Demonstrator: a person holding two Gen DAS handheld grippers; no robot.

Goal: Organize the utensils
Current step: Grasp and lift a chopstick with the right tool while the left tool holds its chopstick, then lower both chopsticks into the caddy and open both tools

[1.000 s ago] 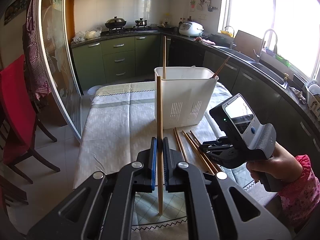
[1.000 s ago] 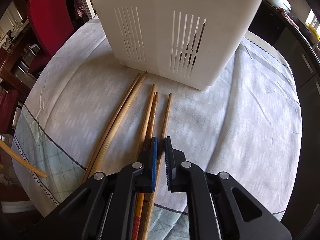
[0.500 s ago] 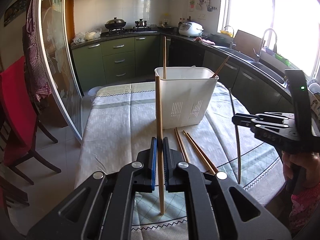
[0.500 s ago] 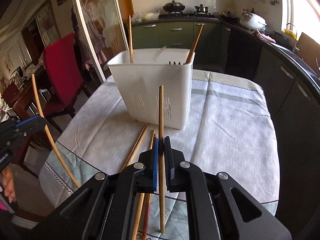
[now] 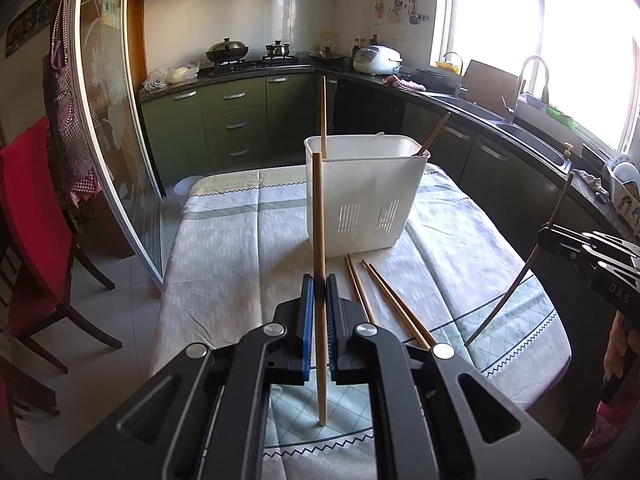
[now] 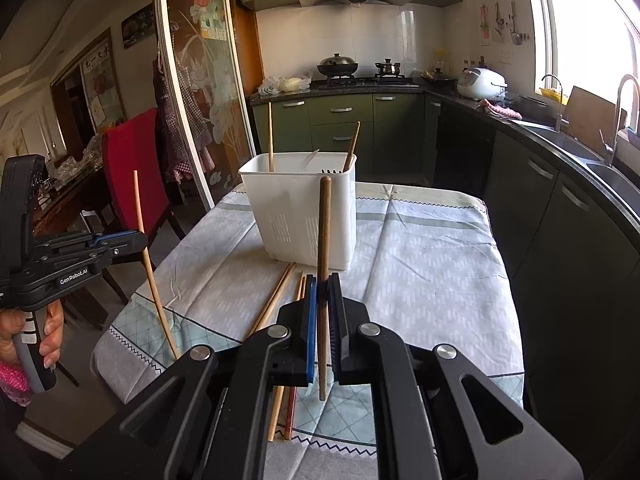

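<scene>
left wrist: white caddy (image 5: 366, 196) stands beyond loose chopsticks (image 5: 394, 304).

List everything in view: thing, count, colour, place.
utensil holder: one, white, slotted, standing on the table's far half.
chopsticks in the holder: two visible, wooden, one upright at the left corner, one leaning at the right.
loose chopsticks: four, wooden, one red-ended, lying on the cloth in front of the holder.
tablecloth: one, pale grey-green patterned, covering the table.
chair: one, red, left of the table.
rice cooker: one, white, on the back counter.
wok: one, dark, lidded, on the stove.
left tongs: black with blue pad, shut on a light chopstick held upright.
right tongs: black with blue pad, shut on a darker chopstick.
</scene>
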